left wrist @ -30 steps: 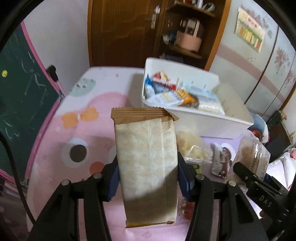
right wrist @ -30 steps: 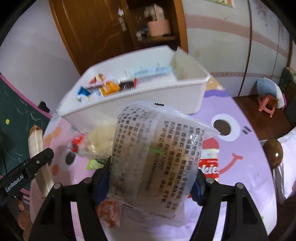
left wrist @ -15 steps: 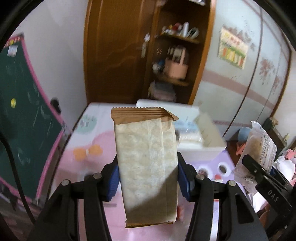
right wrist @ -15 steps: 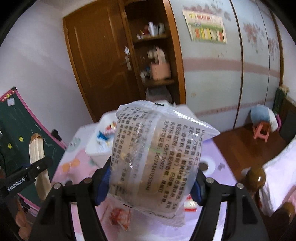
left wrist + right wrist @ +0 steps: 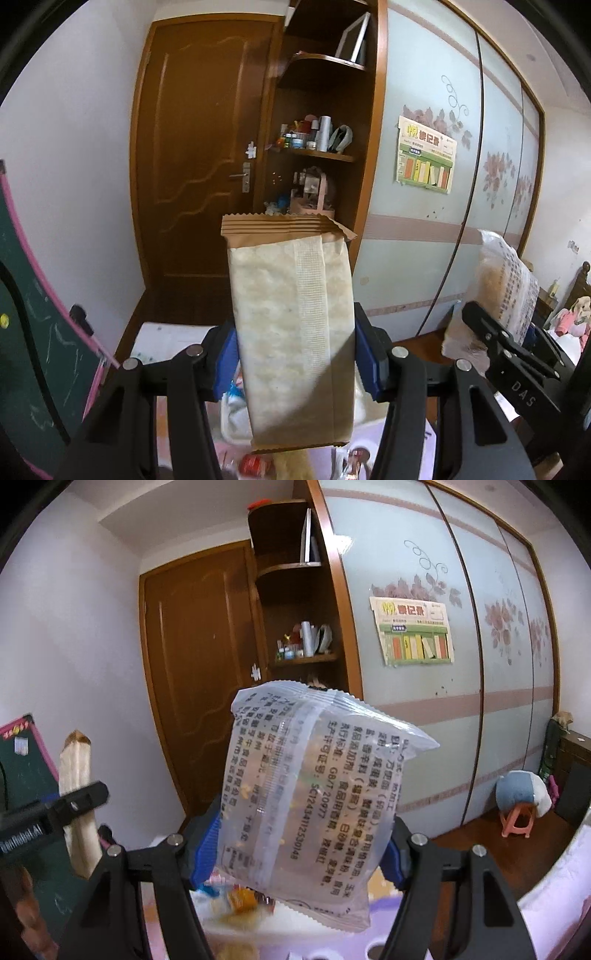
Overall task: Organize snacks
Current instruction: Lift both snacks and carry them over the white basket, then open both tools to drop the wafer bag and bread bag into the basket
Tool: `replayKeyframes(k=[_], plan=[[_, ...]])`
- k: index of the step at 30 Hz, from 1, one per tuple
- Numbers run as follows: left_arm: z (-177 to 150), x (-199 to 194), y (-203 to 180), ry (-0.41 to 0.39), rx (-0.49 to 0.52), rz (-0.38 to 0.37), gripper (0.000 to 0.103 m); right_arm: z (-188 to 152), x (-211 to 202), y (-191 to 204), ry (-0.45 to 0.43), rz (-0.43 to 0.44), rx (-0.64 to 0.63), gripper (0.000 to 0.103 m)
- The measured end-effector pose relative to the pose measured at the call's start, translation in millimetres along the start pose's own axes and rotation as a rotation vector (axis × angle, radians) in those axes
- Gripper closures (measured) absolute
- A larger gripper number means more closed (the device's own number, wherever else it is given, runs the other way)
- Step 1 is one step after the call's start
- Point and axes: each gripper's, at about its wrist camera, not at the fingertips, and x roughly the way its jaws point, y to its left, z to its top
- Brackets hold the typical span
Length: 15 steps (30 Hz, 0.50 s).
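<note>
The left tongs [image 5: 293,363] gripped a tall tan paper-look snack packet [image 5: 291,332]; the right tongs [image 5: 299,843] clamped a clear printed plastic snack bag [image 5: 310,805]. Both hung high above the white bin [image 5: 236,928], where several snacks lay; these two remained unplaced.

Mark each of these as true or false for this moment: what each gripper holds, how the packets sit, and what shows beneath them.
1. The left gripper is shut on a tan packet. True.
2. The right gripper is open and empty. False: it is shut on a clear printed packet.
3. The tan packet stands roughly upright with its crimped brown end on top. True.
4. The clear packet has no writing on it. False: it carries dark printed text.
5. A white bin with snacks shows below the clear packet. True.
6. The door behind stands wide open. False: it is closed.
</note>
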Motion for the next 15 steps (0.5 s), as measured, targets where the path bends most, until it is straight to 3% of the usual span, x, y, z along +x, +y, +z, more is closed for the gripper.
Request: replayKeyframes(k=[7,15], plan=[[3,88,-22,0.093,-0.017,-0.016,0.05,-4,62,-2,0.076,0.005,0.004,0.032],[-35,193,-9,0.248,-0.018,0.043,0.05,-70,140,-3,0.299,-0.018,-0.008,0.032]])
